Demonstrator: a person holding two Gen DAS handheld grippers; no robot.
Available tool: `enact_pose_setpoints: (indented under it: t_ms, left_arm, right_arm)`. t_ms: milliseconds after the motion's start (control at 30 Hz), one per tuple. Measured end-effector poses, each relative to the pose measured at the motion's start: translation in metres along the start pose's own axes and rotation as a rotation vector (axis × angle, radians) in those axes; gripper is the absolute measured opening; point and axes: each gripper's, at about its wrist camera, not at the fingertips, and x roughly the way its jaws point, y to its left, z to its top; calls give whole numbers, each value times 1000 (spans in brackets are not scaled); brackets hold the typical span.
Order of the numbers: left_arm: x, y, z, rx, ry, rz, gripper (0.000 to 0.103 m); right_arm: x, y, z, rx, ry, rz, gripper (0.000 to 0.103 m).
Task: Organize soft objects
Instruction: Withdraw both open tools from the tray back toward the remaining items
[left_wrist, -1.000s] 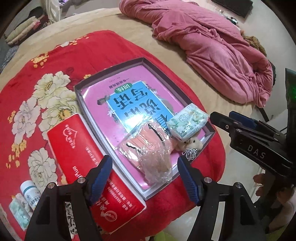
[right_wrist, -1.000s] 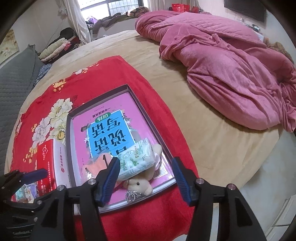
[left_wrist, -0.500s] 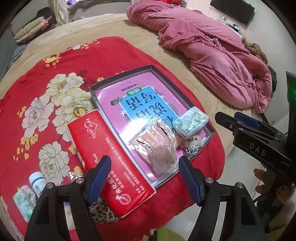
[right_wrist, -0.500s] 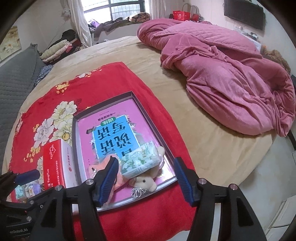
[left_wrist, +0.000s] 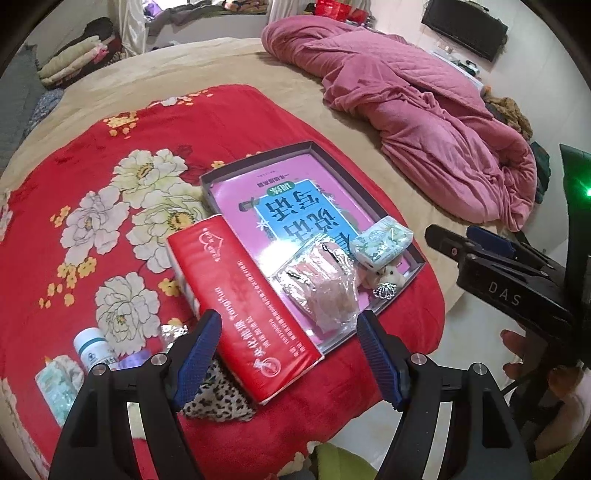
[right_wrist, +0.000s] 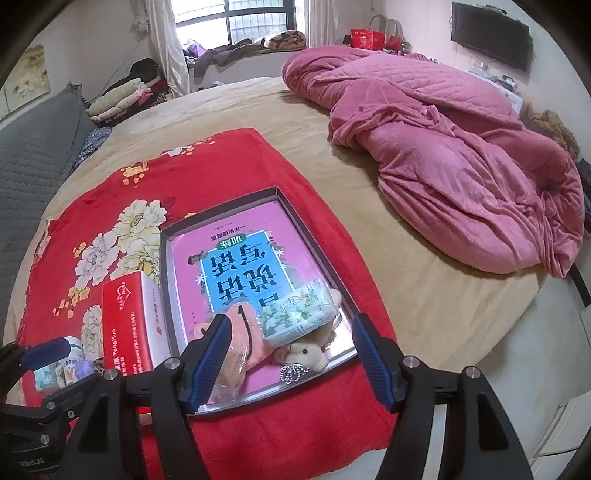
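Observation:
A shallow grey box (left_wrist: 258, 159) (right_wrist: 221, 212) with a pink and blue book inside lies on a red floral blanket (left_wrist: 110, 184) (right_wrist: 110, 192). In the box's near end lie a bagged pink soft item (left_wrist: 325, 291) (right_wrist: 236, 343), a green-white tissue pack (left_wrist: 382, 240) (right_wrist: 299, 314) and a small plush toy (left_wrist: 386, 275) (right_wrist: 303, 354). My left gripper (left_wrist: 288, 358) is open and empty above the red tissue box (left_wrist: 240, 302) (right_wrist: 125, 325). My right gripper (right_wrist: 288, 358) (left_wrist: 480, 251) is open and empty, just before the box's near edge.
A leopard-print cloth (left_wrist: 218, 398) lies under the red tissue box. A small white bottle (left_wrist: 92, 347) and a small tissue pack (left_wrist: 59, 384) lie at the near left. A pink quilt (right_wrist: 461, 155) is bunched at the right of the bed.
Both grippers have pulled back and up from the box, so more of the blanket and bed shows. Both stay open and empty. Nothing on the blanket has moved.

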Motion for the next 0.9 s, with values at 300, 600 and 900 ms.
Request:
enact_pose_setpoints:
  t_ms: [300, 600, 900]
  left_arm:
    - [-25, 22, -9, -45, -38, 3, 77]
    - [-55, 64, -23, -138, -89, 20, 77]
    - [-87, 120, -52, -240, -123, 67, 77]
  right_arm:
    - [-31, 30, 2, -75, -65, -21, 68]
    - [-59, 63, 2, -104, -115, 20, 69]
    - [-75, 104, -9, -138, -130, 59, 69]
